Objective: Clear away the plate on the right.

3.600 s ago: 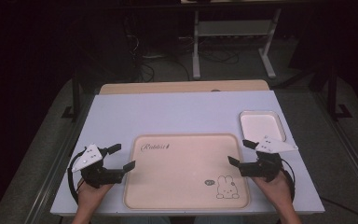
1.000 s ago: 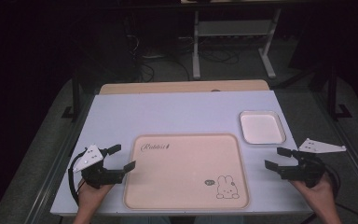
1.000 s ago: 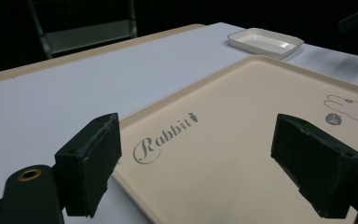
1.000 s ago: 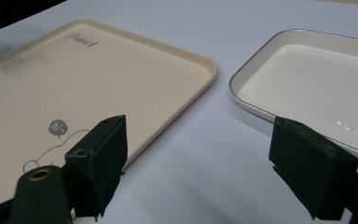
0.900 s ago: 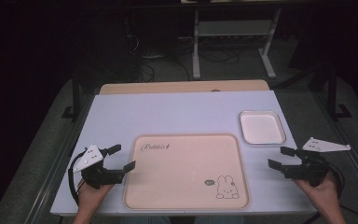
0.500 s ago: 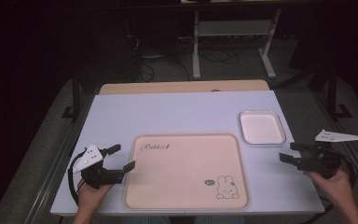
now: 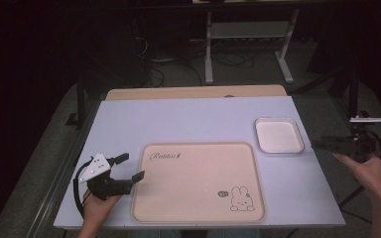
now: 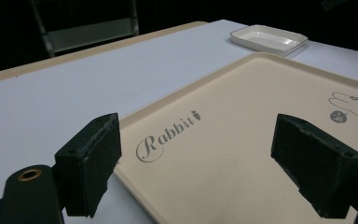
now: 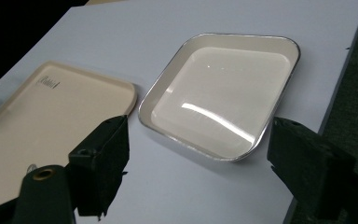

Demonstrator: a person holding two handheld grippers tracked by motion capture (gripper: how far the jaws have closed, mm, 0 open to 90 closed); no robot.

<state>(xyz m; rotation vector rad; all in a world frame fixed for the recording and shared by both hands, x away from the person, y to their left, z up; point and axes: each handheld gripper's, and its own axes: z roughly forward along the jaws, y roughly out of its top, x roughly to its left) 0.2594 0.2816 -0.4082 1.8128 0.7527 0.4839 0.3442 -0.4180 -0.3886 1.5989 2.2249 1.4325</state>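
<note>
The left gripper (image 7: pixel 129 168) rests at the near left of the white table (image 7: pixel 188 119), just beside the left edge of the beige tray (image 7: pixel 198 198). Its jaws stand wide apart with nothing between them; in the left gripper view the left gripper (image 8: pixel 205 172) frames the tray's near corner, one jaw over the bare table and the other over the tray (image 8: pixel 261 140).

The tray lies flat at the table's centre front. It carries a printed "Rabbit" script (image 8: pixel 167 140) near its far left corner and a small rabbit drawing (image 7: pixel 239 198) near its near right corner. Nothing lies in it.

To the right of the tray, close to but apart from its far right corner, sits a shallow white dish (image 7: pixel 279 135) with a metallic rim (image 9: pixel 205 151). It is empty.

The right gripper (image 7: pixel 322 145) is held beyond the table's right edge, level with the dish. Its jaws are spread wide and hold nothing; the right gripper view looks between them at the dish (image 9: pixel 223 93).
</note>
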